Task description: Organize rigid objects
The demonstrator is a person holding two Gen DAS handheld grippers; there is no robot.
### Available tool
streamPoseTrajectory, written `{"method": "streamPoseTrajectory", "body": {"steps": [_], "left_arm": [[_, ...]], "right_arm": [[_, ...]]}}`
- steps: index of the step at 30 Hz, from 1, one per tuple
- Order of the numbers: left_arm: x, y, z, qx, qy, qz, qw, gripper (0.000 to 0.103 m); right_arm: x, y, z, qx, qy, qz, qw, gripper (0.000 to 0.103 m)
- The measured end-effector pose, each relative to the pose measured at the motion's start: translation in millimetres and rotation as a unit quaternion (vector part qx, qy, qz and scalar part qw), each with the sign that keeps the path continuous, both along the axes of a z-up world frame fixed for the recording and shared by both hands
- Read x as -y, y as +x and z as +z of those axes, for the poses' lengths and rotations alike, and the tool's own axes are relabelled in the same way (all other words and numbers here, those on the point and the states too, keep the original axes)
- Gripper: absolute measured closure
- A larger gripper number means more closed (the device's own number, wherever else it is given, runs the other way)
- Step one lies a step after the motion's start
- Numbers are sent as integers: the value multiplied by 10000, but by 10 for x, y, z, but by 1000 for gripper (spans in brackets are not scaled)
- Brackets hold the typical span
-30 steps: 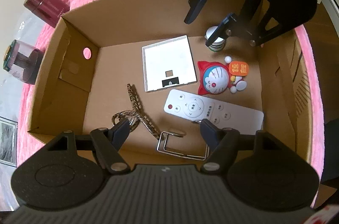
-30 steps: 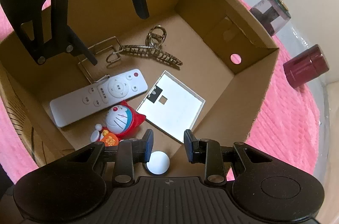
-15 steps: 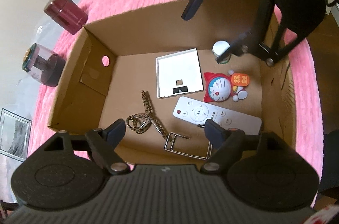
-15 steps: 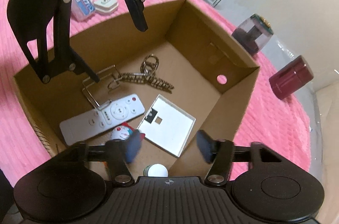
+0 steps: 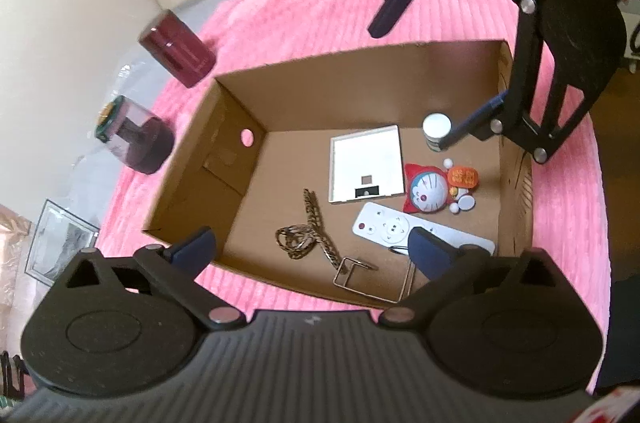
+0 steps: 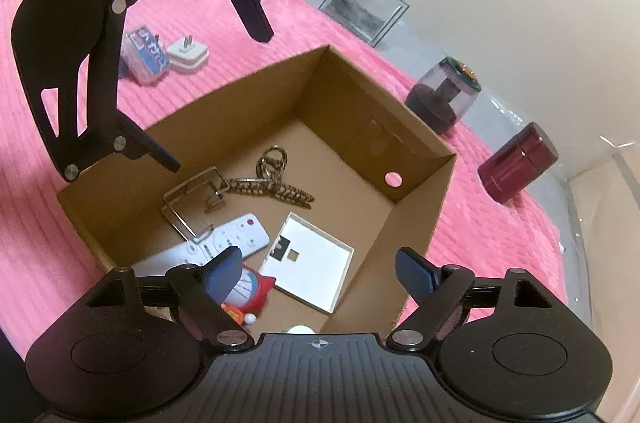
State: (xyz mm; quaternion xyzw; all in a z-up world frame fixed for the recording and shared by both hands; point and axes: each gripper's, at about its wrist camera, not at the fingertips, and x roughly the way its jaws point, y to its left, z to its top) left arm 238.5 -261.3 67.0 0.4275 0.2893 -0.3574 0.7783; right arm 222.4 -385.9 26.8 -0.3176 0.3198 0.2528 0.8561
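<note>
Both tools, left tool [image 5: 312, 251] and right tool [image 6: 318, 269], opening with nothing between fingers, above cardboard box [image 5: 280, 91] holding remote [image 5: 400, 229], toy [image 5: 430, 191], bottle [image 5: 437, 127] below them.

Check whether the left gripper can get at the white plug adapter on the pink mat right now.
Probably yes. The plug adapter lies in the open on the pink mat, outside the cardboard box. The left gripper hangs above with fingers opening and empty.

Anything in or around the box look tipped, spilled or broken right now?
One thing stands out: the dark red jar lies on its side on the pink mat beside the cardboard box. Nothing looks spilled or broken; the remote and figurine lie loosely inside.
</note>
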Motion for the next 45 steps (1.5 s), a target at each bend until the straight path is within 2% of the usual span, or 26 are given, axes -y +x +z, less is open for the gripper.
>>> {"method": "streamPoseTrajectory", "body": {"steps": [10, 14, 16, 22, 26, 31, 35, 38, 41, 45], "left_arm": [[-333, -243, 255, 321, -796, 570, 9947, 1], [-556, -362, 376, 356, -1445, 951, 9843, 1], [-672, -410, 417, 323, -1766, 1203, 9764, 1], [-1059, -595, 468, 281, -2633, 1850, 9464, 1], [-1445, -774, 444, 335, -3101, 2433, 9184, 1], [-1998, -1012, 360, 592, -3257, 3209, 8874, 1], [-2499, -1215, 252, 719, -3469, 3911, 8494, 2], [-2802, -1337, 142, 762, -3475, 4324, 8285, 2], [-3024, -1427, 23, 691, -3458, 4601, 8148, 2], [-3229, -1533, -125, 616, -3406, 4811, 8054, 2]], "right_arm": [[-22, -210, 160, 159, 527, -408, 9977, 19], [-22, -307, 241, 231, 993, -745, 9920, 19], [-37, -358, 279, 317, 1155, -897, 9887, 19], [-127, -568, 397, 476, 1838, -1190, 9746, 19], [-244, -742, 491, 608, 2457, -1300, 9587, 19], [-532, -966, 526, 727, 2903, -1139, 9474, 19], [-807, -1116, 453, 633, 3217, -1026, 9392, 19], [-1042, -1156, 375, 567, 3221, -891, 9408, 19], [-1221, -1137, 271, 424, 3313, -837, 9388, 19], [-1432, -1085, 132, 195, 3395, -748, 9374, 19]]}}
